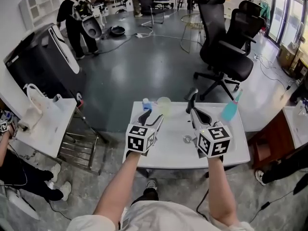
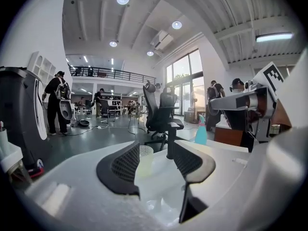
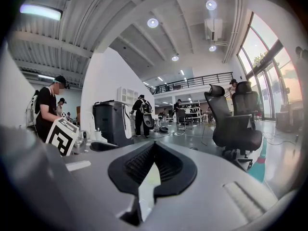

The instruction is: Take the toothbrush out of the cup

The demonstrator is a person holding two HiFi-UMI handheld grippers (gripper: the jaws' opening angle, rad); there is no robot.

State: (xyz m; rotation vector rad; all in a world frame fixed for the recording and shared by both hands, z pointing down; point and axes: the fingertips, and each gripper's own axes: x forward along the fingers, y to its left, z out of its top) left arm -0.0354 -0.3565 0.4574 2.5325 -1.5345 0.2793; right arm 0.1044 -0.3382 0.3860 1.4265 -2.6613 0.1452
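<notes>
Head view: the left gripper (image 1: 152, 115) hovers over a white table (image 1: 168, 150), its jaws pointing at a pale, see-through cup (image 1: 164, 105) just ahead and slightly right of its tips. A small blue-and-white thing (image 1: 147, 103) stands just ahead of the left jaw, beside the cup. It is too small to tell whether it is the toothbrush. The right gripper (image 1: 192, 103) is level with the left one, and bare table lies between them. A blue spray bottle (image 1: 231, 108) stands to its right near the table's far edge. The cup also sits close to that far edge, with open floor and an office chair (image 1: 224, 47) beyond.

Left gripper view: the left gripper (image 2: 156, 150) has its jaws wide apart and holds nothing. The cup (image 2: 144, 160) stands ahead in the gap, touching neither jaw. It is yellowish with a dotted rim, and I cannot make out a toothbrush in it. The spray bottle (image 2: 200, 133) is far off to the right.

Right gripper view: the right gripper (image 3: 153, 146) has its jaws closed tip to tip on nothing, with only a thin pale slit between them lower down. The spray bottle (image 3: 261, 163) shows at the right.
</notes>
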